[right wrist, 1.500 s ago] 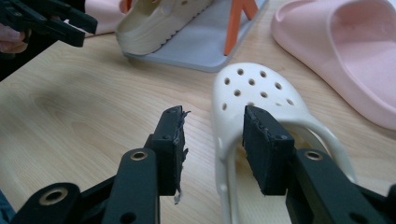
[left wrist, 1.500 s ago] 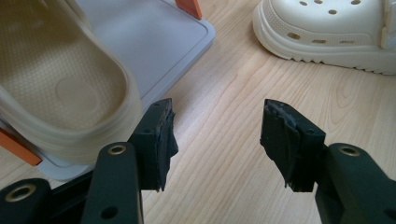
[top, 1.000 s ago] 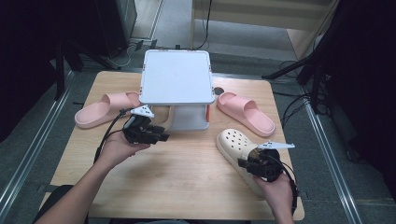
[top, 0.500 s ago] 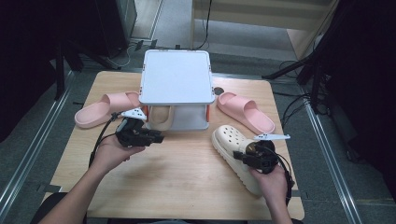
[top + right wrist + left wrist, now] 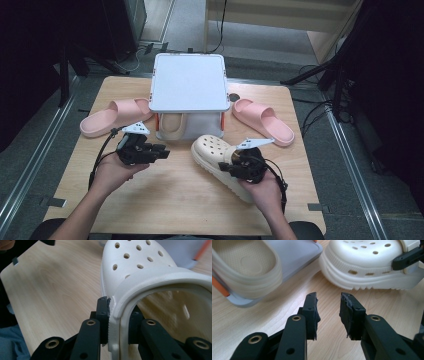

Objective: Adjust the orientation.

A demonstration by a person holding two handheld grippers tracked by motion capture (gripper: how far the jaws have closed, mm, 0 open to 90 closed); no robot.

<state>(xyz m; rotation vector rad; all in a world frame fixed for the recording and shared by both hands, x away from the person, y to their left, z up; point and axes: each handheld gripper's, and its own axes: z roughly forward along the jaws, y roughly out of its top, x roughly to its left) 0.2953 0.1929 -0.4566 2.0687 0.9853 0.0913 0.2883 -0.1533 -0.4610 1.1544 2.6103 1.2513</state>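
A clog [image 5: 222, 160] lay before the shoe rack [image 5: 189, 82], a second clog [image 5: 172, 125] inside it, slides [image 5: 114, 115] flanking both sides.

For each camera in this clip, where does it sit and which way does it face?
High view: above the person's side, looking forward and down on the wooden table; both forearms show.
Left gripper view: on the left gripper, facing its empty fingers and the cream perforated foam clog.
Right gripper view: on the right gripper, clamping the clog's side wall.
All three views share the clog.
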